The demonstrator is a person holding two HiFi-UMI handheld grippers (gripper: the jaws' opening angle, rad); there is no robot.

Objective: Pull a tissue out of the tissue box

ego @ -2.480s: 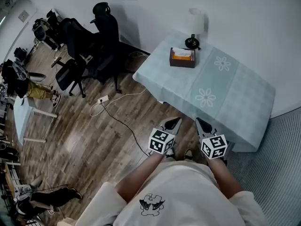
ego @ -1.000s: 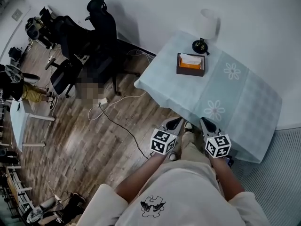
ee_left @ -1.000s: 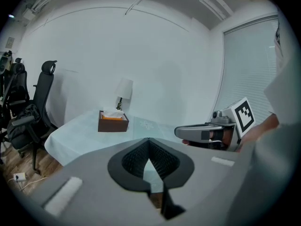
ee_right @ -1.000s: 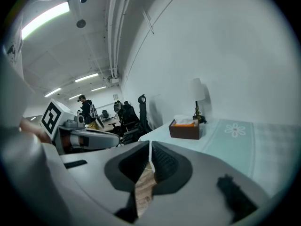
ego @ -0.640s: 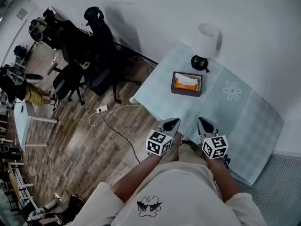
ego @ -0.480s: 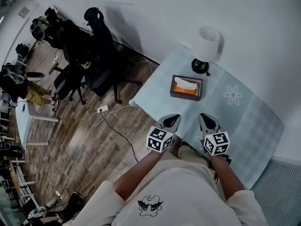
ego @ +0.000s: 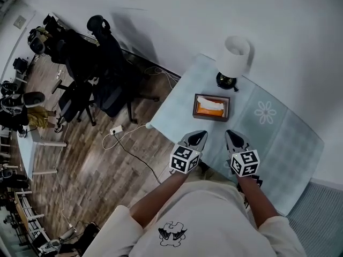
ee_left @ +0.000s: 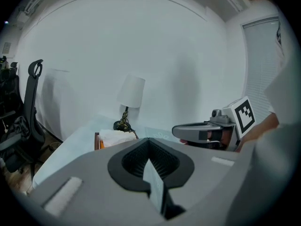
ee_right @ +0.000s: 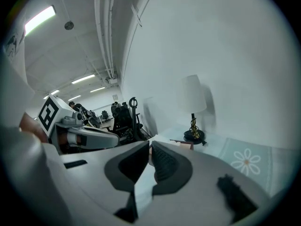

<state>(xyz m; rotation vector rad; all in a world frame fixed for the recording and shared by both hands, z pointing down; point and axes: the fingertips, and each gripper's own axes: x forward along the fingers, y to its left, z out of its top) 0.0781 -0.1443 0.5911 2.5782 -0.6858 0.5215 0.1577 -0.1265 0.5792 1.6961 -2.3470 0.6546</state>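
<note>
Approach nearly complete: over the last 2 seconds the person has walked up to the cloth-covered surface (ego: 278, 135), and the tissue box (ego: 211, 107) now lies just ahead of both tools instead of well apart from them. It sits near the base of the lamp (ego: 234, 55), with a white tissue (ego: 210, 101) standing up from its opening, untouched. The left hand-held gripper (ego: 196, 138) and the right hand-held gripper (ego: 233, 138) are held side by side over the near edge. Each has its jaws closed together with nothing between them. The walk-up appears done and the pull itself not yet begun. A gripper would likely have to open and reach forward to the tissue before anything comes out.
</note>
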